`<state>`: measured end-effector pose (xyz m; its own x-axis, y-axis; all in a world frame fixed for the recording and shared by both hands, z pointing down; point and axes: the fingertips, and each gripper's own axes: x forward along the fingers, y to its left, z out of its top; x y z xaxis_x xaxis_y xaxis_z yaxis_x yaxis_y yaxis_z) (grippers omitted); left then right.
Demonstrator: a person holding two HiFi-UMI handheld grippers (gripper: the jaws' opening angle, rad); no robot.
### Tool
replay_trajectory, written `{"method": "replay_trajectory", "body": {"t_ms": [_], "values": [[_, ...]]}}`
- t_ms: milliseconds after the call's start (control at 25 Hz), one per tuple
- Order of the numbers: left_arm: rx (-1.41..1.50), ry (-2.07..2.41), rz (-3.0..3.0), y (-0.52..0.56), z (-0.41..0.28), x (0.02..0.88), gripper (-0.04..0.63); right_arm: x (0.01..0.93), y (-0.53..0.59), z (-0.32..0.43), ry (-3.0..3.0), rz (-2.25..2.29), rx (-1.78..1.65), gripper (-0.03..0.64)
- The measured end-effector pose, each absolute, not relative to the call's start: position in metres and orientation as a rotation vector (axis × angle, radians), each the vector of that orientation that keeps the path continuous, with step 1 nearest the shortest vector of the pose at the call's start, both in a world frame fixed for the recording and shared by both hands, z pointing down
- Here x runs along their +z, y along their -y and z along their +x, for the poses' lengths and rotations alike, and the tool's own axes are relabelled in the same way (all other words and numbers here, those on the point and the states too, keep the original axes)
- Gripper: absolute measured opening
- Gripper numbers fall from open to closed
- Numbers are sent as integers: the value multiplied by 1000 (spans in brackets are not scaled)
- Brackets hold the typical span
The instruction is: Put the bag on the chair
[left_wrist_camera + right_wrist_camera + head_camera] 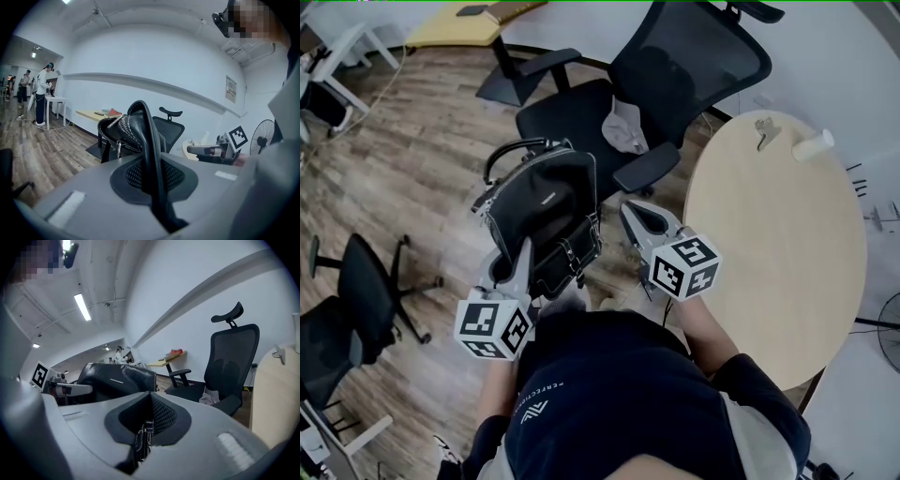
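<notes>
A black leather bag (548,211) hangs above the wood floor, held up between my two grippers, just in front of a black mesh office chair (572,112). My left gripper (521,251) is at the bag's near left side; in the left gripper view its jaws are shut on a black handle strap (151,150) of the bag (126,129). At the bag's right side, my right gripper (633,214) is shut on a stitched strap (143,441). The bag (117,378) and the chair (232,362) both show beyond it.
A grey cloth (625,127) lies on the chair's seat. A round light wood table (778,262) stands at the right with keys (764,131) and a white cylinder (814,145). Another black chair (356,300) is at the left. People (42,93) stand far off.
</notes>
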<state>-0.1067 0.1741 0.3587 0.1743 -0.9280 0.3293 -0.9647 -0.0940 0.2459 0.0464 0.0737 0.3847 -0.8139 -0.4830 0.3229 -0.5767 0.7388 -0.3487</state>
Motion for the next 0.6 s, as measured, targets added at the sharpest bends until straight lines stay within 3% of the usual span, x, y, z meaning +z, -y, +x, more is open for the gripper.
{"method": "replay_trajectory", "body": {"t_ms": [600], "values": [[152,1689,2119,-81,-191,366,37,392,2,-24,2653,960,775,3]]}}
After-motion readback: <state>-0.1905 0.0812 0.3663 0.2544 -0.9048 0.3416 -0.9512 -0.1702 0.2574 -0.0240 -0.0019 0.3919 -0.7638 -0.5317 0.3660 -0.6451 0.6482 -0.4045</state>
